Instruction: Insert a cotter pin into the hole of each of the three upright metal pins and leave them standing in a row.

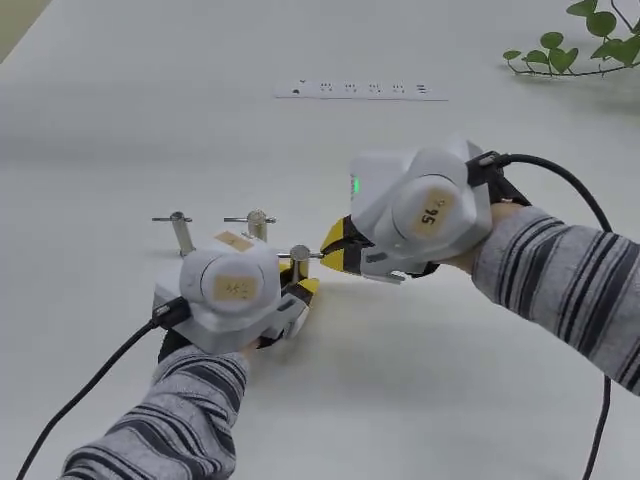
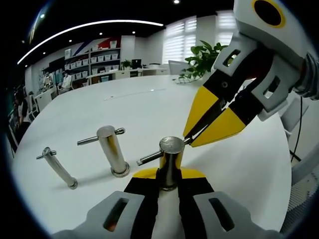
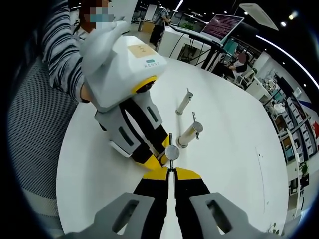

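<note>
Three upright metal pins stand in a row on the white table. The far pin and the middle pin each carry a cotter pin through the head. My left gripper is shut around the base of the nearest pin. A cotter pin runs through this pin's hole and sticks out on the far side. My right gripper is shut on the cotter pin's near end, with its yellow fingertips right beside the pin head.
A white power strip lies at the back of the table, and a leafy plant trails in at the back right. Black cables hang from both grippers toward the front edge.
</note>
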